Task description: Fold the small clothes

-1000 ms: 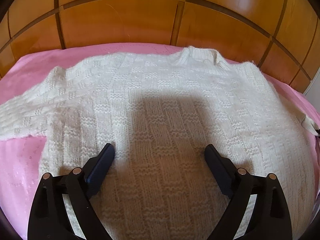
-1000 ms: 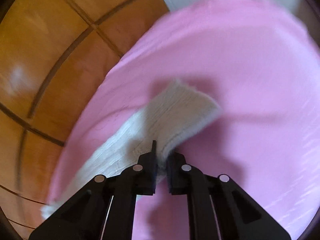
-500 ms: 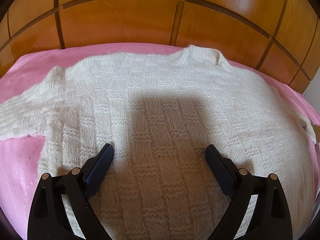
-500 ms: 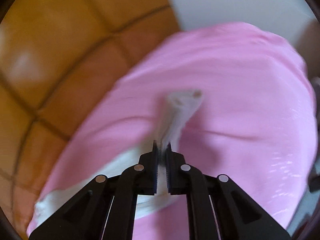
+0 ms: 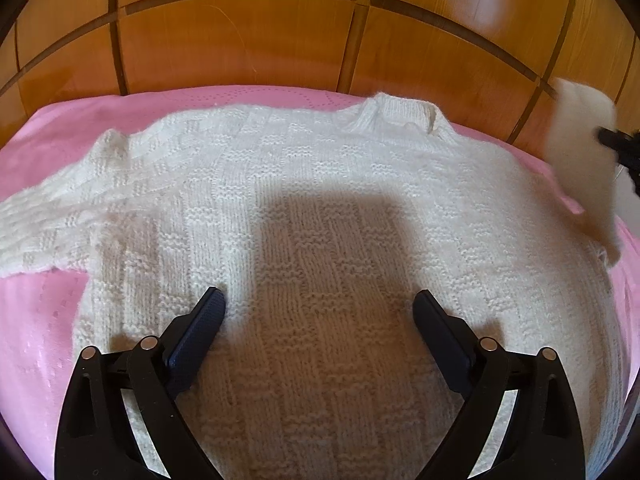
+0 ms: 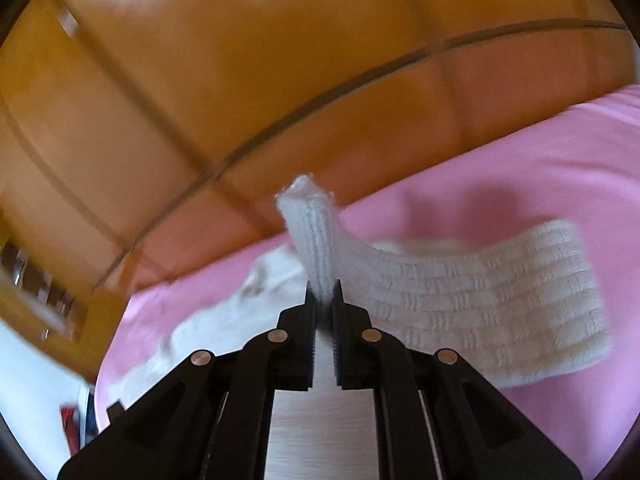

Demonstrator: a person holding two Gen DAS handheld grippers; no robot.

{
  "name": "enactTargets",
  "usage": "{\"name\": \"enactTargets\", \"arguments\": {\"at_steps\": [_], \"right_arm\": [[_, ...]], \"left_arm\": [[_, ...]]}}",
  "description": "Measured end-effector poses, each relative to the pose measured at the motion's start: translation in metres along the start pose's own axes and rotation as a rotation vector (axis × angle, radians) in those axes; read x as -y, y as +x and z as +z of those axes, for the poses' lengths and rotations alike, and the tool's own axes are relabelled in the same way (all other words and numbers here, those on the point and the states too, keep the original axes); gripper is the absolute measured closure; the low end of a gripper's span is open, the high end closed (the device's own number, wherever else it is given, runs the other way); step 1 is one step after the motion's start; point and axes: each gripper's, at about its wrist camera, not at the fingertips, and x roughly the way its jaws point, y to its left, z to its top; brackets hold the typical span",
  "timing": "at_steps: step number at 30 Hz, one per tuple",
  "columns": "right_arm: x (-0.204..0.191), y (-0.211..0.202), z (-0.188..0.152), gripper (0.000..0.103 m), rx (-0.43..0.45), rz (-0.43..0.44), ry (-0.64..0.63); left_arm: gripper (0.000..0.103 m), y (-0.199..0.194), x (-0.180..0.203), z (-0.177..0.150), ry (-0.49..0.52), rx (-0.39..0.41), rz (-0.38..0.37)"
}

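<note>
On the pink bed cover, a cream chunky-knit sweater with a basket-weave pattern lies spread flat, its ribbed neck toward the orange-brown panelled wooden headboard. One sleeve extends flat to the left edge of the left wrist view.

Left gripper: fingers stand wide apart, tips resting on or just above the lower body of the sweater; contact cannot be confirmed. Knit fabric lies between and beyond both fingers, none of it pinched. A shadow falls on the knit ahead of the gripper.

Right gripper: fingers set narrow, with the ribbed cuff of the other sleeve standing upright between them. The jaws have just been opening slightly; the cuff sits in the gap, and the pads appear to be touching it on both sides. From the cuff, the sleeve runs off to the right and hangs raised above the pink cover. The picture is blurred. In the left wrist view this lifted sleeve shows at the far right edge, in front of the headboard, beside the dark tip of the right gripper.
</note>
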Motion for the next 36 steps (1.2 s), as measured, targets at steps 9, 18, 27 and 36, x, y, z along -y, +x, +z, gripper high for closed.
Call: {"name": "enactTargets", "arguments": {"at_steps": [9, 18, 27, 36], "right_arm": [[0.019, -0.028, -0.052, 0.019, 0.023, -0.016, 0.05], [0.068, -0.048, -0.127, 0.01, 0.01, -0.032, 0.072], [0.071, -0.045, -0.145, 0.002, 0.085, 0.008, -0.001], [0.071, -0.044, -0.15, 0.002, 0.096, 0.003, -0.008]], "left_arm": [[0.011, -0.007, 0.0, 0.002, -0.031, -0.033, -0.022], [0.034, 0.013, 0.027, 0.052, -0.23, -0.149, -0.38], [0.097, 0.053, 0.092, 0.086, -0.123, -0.245, -0.377], [0.097, -0.04, 0.033, 0.128, -0.217, 0.039, -0.478]]}}
